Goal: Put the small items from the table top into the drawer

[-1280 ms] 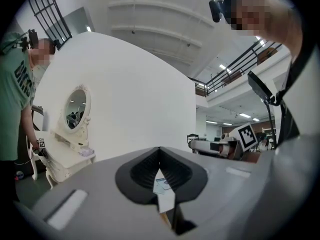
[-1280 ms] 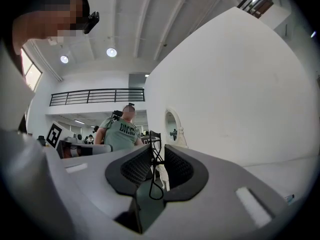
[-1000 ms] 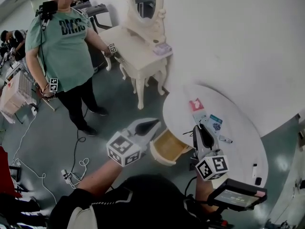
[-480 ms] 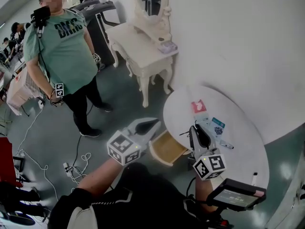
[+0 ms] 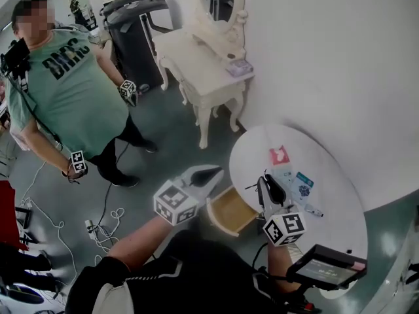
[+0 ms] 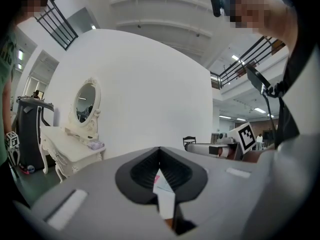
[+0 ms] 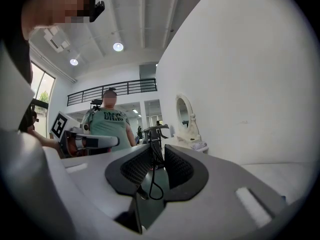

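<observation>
Round white table (image 5: 330, 205) stood against the wall, its drawer (image 5: 229, 209) hanging open over open floor. Left gripper (image 5: 211, 173) pinched a white packet (image 6: 164, 191) beside the drawer. Right gripper (image 5: 267, 187), at the table's edge, clamped a black wire item (image 7: 154, 154).

Left gripper (image 5: 215, 172): was grey, black-padded.
Right gripper (image 5: 266, 180): matched it.
My cubes (image 5: 175, 203): bore black-white squares.
My top (image 5: 196, 273): was black.

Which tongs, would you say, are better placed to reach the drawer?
Probably left: left tongs, shut on a white packet, hover beside the drawer; right tongs, gripping a black cord, are over the table.
</observation>
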The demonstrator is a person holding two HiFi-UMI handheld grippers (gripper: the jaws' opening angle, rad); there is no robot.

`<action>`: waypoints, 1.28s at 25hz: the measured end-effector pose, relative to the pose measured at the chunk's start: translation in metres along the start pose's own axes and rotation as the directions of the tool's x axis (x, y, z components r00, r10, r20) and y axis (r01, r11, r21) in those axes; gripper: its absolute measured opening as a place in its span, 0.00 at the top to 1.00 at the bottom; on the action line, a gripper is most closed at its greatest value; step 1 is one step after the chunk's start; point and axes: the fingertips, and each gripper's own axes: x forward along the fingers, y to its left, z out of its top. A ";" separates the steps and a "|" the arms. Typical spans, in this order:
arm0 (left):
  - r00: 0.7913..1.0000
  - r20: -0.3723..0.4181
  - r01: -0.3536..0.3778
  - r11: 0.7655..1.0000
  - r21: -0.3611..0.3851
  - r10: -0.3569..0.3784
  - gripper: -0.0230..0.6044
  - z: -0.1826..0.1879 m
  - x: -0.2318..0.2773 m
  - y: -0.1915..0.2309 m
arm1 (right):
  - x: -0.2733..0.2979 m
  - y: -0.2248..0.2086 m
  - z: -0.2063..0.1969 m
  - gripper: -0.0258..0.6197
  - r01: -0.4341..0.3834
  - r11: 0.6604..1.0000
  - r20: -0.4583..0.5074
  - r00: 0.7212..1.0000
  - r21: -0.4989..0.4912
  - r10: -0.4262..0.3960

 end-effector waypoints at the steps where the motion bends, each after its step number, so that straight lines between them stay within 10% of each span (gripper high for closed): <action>1: 1.000 -0.003 -0.004 1.000 -0.008 0.004 0.96 -0.004 -0.002 0.002 | 0.001 0.000 -0.005 0.84 0.000 1.000 -0.014 1.000 -0.001 0.000; 32: 0.963 -0.268 -0.026 0.981 -0.193 -0.027 0.96 -0.207 0.025 0.072 | 0.056 0.012 -0.234 0.84 -0.130 0.991 -0.406 0.907 -0.023 0.109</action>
